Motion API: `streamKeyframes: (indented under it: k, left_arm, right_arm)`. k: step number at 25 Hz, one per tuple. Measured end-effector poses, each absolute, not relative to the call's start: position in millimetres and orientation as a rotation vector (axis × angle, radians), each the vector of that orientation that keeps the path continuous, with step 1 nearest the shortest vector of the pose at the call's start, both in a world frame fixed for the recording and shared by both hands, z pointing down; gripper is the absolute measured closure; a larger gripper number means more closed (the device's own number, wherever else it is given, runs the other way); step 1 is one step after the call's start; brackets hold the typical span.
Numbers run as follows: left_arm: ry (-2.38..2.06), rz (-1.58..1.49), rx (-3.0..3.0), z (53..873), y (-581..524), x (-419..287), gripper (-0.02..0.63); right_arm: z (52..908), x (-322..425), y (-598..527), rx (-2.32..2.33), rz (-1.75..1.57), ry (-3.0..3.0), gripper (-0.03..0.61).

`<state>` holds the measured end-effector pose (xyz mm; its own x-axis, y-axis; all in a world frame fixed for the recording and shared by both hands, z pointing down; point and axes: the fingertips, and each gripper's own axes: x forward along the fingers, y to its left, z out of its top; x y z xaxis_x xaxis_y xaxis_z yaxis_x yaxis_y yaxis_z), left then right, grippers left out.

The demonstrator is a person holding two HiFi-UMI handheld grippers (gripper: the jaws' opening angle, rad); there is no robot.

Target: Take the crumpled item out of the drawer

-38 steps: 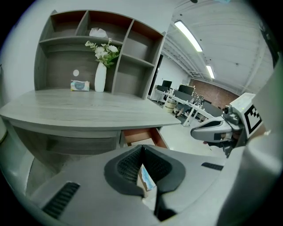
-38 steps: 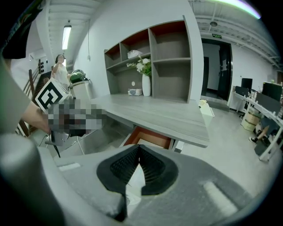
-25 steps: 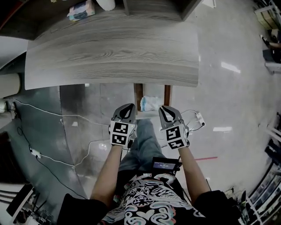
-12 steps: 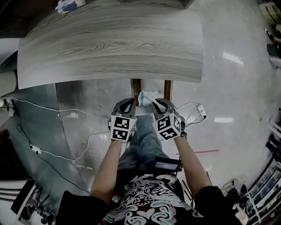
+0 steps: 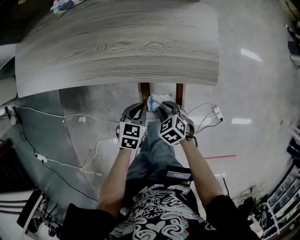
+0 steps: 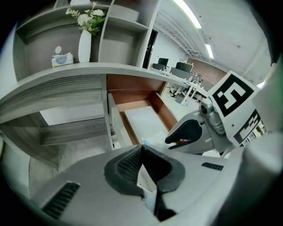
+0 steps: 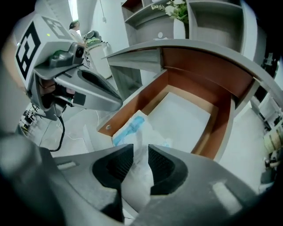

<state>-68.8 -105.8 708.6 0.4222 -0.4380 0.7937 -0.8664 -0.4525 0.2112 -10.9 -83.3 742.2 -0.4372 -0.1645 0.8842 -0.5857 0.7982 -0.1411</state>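
Note:
The crumpled item (image 7: 131, 129), a white and blue plastic bag, lies at the front of the open brown drawer (image 7: 132, 102) under the grey desk top (image 5: 117, 47). My right gripper (image 7: 140, 162) is shut on the bag, with white plastic pinched between its pads. In the head view the right gripper (image 5: 165, 107) reaches over the bag (image 5: 153, 101) at the drawer's (image 5: 144, 90) front. My left gripper (image 6: 142, 151) is shut with nothing in it and hovers just left of the drawer (image 6: 143, 122). It (image 5: 137, 109) sits beside the right gripper (image 6: 191, 132).
White cables (image 5: 70, 124) and a power strip (image 5: 217, 114) lie on the glossy floor. A tissue pack (image 5: 63, 5) rests at the desk's back edge. A vase with flowers (image 6: 85, 42) stands on shelves above the desk. The person's legs are below the grippers.
Both grippers moved forward to the drawer front. The right gripper turned, came down over the bag and closed on it; the left stayed shut.

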Motion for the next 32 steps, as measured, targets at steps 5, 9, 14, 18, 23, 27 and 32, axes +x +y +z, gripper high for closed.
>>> streamKeyframes:
  k: [5, 9, 14, 18, 23, 27, 32]
  left_arm:
    - [-1.101, 0.907, 2.087, 703.5, -107.2, -65.9, 0.614]
    - [-1.107, 0.898, 2.094, 701.0, -108.1, -62.5, 0.614]
    - [-1.114, 0.897, 2.093, 702.0, -113.4, -61.3, 0.615]
    - [-1.106, 0.896, 2.091, 701.8, -117.5, -61.2, 0.615]
    - [-1.106, 0.893, 2.083, 698.7, -116.3, -61.2, 0.614]
    - [-1.115, 0.886, 2.087, 695.5, -118.2, -62.0, 0.614]
    - [-1.118, 0.885, 2.093, 687.0, -114.4, -64.3, 0.615]
  right_arm:
    - [753.5, -6.1, -89.3, 0.561, 0.484, -1.918, 0.493]
    - [751.2, -5.6, -89.4, 0.551, 0.474, -1.912, 0.548]
    - [745.3, -4.8, -95.3, 0.575, 0.486, -1.926, 0.571]
    - [740.8, -3.8, -102.5, 0.597, 0.479, -1.93, 0.571]
    - [731.7, -1.8, -104.7, 0.616, 0.476, -1.937, 0.571]
    - [725.1, 0.9, -108.4, 0.652, 0.482, -1.945, 0.571]
    - [713.9, 3.6, -104.6, 0.682, 0.477, -1.946, 0.571]
